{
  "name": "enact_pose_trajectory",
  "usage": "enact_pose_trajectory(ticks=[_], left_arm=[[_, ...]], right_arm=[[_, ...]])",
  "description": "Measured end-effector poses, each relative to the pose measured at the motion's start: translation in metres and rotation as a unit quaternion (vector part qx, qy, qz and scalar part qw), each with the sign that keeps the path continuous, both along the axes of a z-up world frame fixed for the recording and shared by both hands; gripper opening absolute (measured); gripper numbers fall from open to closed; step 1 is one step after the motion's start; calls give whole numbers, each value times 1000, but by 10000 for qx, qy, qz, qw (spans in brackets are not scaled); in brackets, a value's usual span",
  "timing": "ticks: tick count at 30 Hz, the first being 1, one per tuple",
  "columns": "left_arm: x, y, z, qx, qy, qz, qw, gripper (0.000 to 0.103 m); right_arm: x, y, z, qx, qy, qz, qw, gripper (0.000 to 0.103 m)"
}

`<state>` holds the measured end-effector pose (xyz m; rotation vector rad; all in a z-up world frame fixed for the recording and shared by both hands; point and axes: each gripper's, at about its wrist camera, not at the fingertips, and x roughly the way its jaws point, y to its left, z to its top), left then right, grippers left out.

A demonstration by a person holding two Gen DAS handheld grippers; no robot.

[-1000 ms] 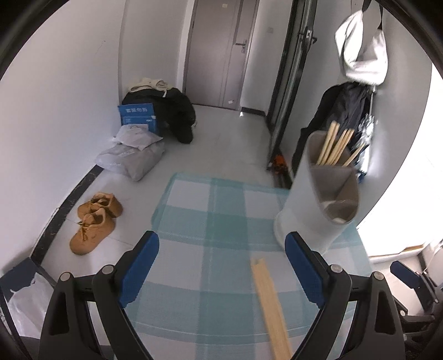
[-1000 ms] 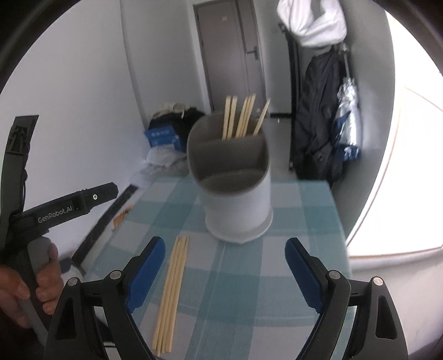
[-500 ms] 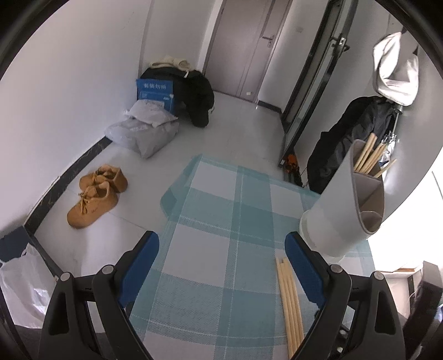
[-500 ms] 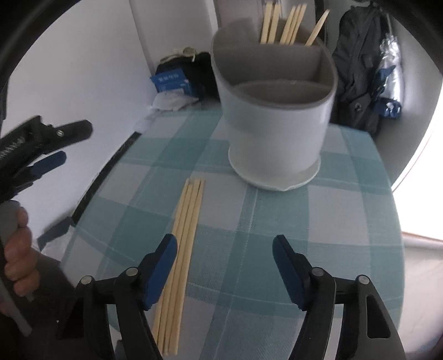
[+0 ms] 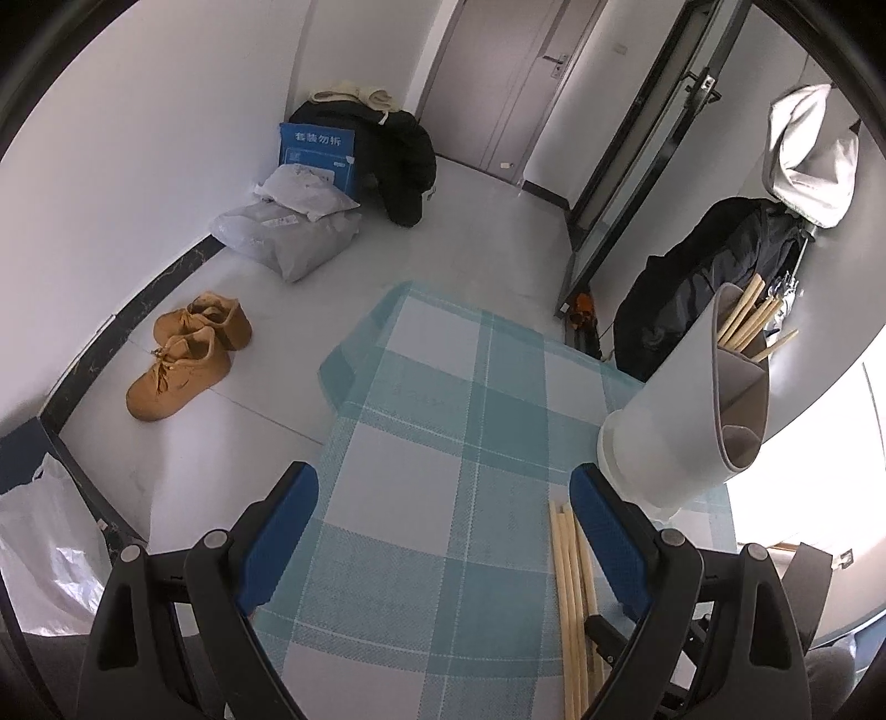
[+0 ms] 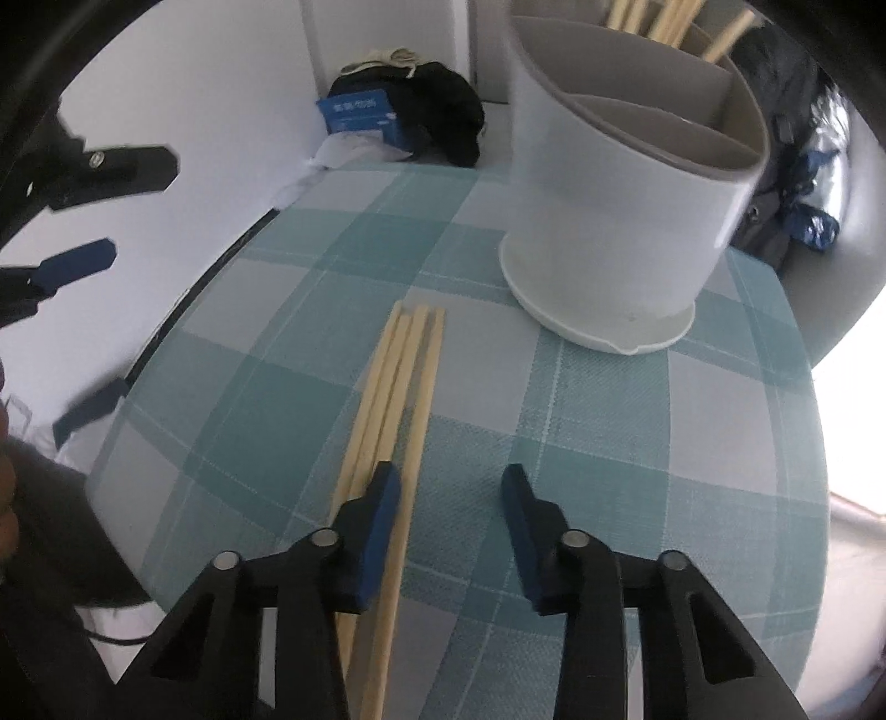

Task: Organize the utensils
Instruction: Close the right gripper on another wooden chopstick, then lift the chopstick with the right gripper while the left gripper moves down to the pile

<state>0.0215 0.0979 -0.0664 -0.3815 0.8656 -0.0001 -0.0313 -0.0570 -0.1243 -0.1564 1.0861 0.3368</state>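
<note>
Several wooden chopsticks (image 6: 407, 382) lie side by side on the teal checked tablecloth (image 6: 598, 399). My right gripper (image 6: 451, 487) is open low over them, its left finger (image 6: 382, 498) on top of the bundle, the rightmost chopstick between the fingers. A white divided utensil holder (image 6: 626, 183) stands behind, with more chopsticks (image 6: 664, 16) in its back compartment. In the left wrist view the holder (image 5: 686, 421) is at right, the loose chopsticks (image 5: 570, 587) lie by the right finger. My left gripper (image 5: 443, 531) is open and empty above the table.
The small table's near and left edges drop to the floor. On the floor lie tan shoes (image 5: 183, 354), grey bags (image 5: 288, 232) and a blue box (image 5: 318, 149). Dark coats (image 5: 703, 282) hang at right. The left gripper shows at the left (image 6: 72, 221) of the right wrist view.
My right gripper has dropped down and forward onto the chopsticks and narrowed its opening. My left gripper has swung left and lifted away from the holder.
</note>
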Motion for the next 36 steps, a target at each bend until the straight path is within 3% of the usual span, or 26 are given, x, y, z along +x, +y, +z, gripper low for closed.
enact_pose_trajectory(ticks=[2, 9, 13, 22, 24, 26, 28, 33, 36], left_arm=[[0, 2, -1, -16, 31, 33, 10000, 89], [3, 11, -4, -44, 115, 177, 9998, 89], [3, 15, -7, -103, 204, 246, 9994, 89], [8, 14, -12, -259, 326, 328, 9986, 89], [9, 15, -12, -250, 355, 345, 9985, 89], [10, 17, -13, -293, 404, 355, 9981, 89], [11, 20, -17, -354, 507, 314, 9976, 89], [15, 26, -30, -425, 802, 383, 9951, 89], [16, 27, -34, -366, 886, 443, 9944, 89]], right_arm=[[-1, 5, 0, -146, 10, 59, 9999, 26], [11, 17, 5, -190, 114, 194, 9996, 24], [17, 8, 1, -178, 290, 336, 9989, 6], [4, -2, 3, -279, 529, 484, 9970, 6], [10, 1, 2, -337, 440, 446, 9975, 10], [19, 5, 1, -335, 401, 377, 9979, 22], [28, 9, 0, -280, 330, 389, 9983, 25], [48, 19, -2, -169, 161, 452, 9987, 24], [51, 15, -3, 10, -5, 384, 9993, 11]])
